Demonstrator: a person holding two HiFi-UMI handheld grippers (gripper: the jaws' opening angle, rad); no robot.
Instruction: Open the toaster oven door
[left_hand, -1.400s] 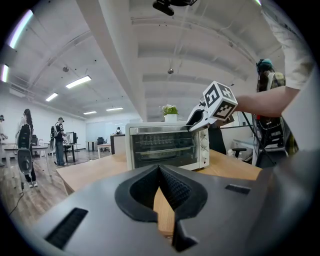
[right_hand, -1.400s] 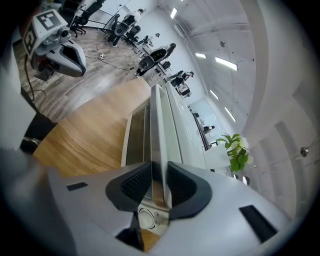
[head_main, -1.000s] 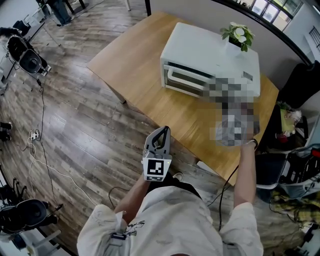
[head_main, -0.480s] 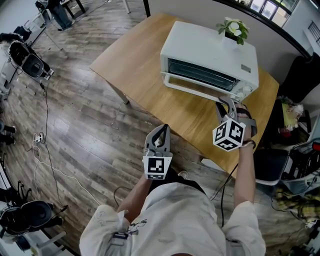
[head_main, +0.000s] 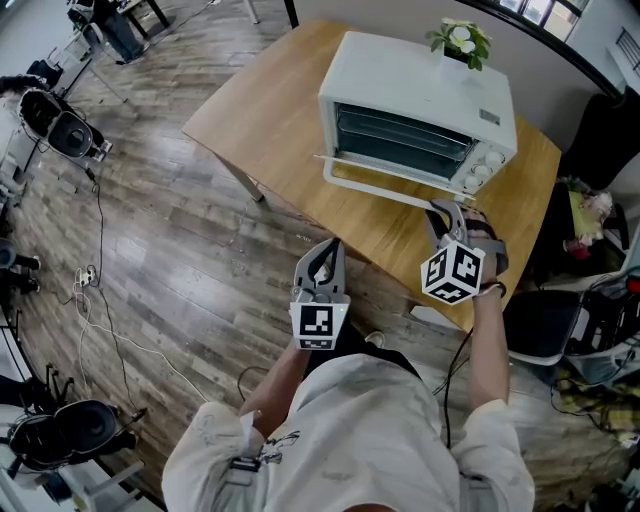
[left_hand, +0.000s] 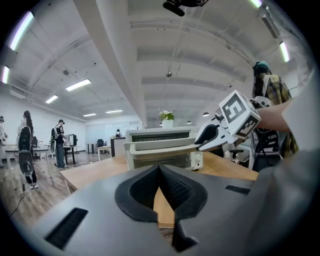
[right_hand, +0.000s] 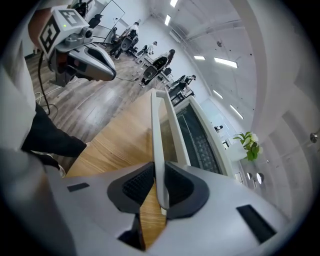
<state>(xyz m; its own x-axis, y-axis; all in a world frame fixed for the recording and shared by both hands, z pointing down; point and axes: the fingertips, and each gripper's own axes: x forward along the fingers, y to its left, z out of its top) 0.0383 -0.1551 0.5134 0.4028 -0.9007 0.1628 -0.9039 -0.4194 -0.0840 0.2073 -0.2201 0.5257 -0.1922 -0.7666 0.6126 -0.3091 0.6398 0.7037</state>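
Note:
A white toaster oven (head_main: 420, 80) stands on a wooden table (head_main: 270, 110). Its glass door (head_main: 395, 180) hangs partly open, tilted outward and down. My right gripper (head_main: 441, 212) holds the right end of the door handle (right_hand: 158, 145); the white bar runs between both pads, and the jaws have just been closing on it. From the left gripper view the oven (left_hand: 160, 136) shows with the right gripper (left_hand: 201, 143) at the handle. My left gripper (head_main: 324, 252) hovers off the table's near edge above the floor, shut with nothing in it.
A potted plant (head_main: 460, 40) sits on top of the oven at the back. Oven knobs (head_main: 480, 172) are on the right of the front. Cables and black equipment (head_main: 60, 120) lie on the floor to the left. Dark furniture (head_main: 560, 320) crowds the right side.
The oven door has swung from closed to partly open. My right gripper has drawn back and down with the handle. The left gripper has stayed where it was.

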